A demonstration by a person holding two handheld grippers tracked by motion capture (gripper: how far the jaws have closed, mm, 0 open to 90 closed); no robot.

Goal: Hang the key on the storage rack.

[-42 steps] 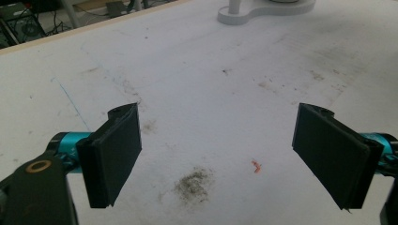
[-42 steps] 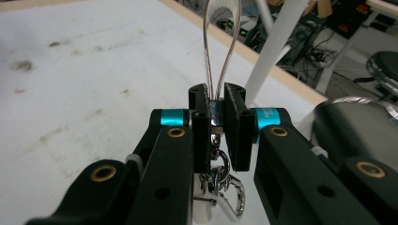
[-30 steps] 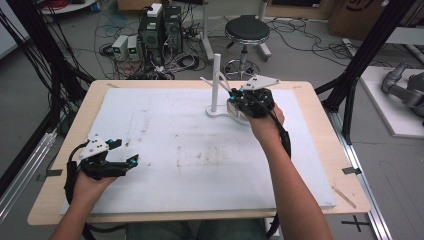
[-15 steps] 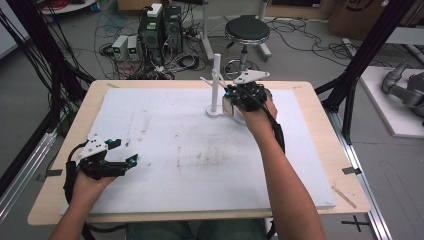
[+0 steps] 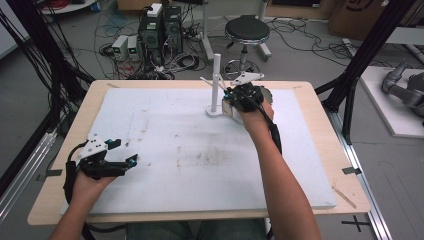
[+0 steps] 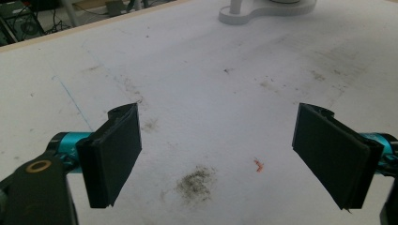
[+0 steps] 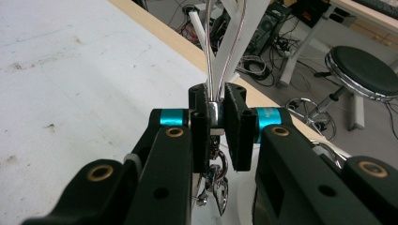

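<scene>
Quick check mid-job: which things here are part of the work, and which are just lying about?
In play:
right gripper, shut on a silver chain
white stand
left gripper, open, idle

Lying about:
stool
computer boxes and floor cables

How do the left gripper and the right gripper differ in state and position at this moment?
The left gripper is open with nothing between its jaws; the right gripper is shut on a silvery chain. The left gripper sits near the table's front left edge; the right gripper is at the far side, beside the white stand. Both have black jaws and teal parts.
</scene>
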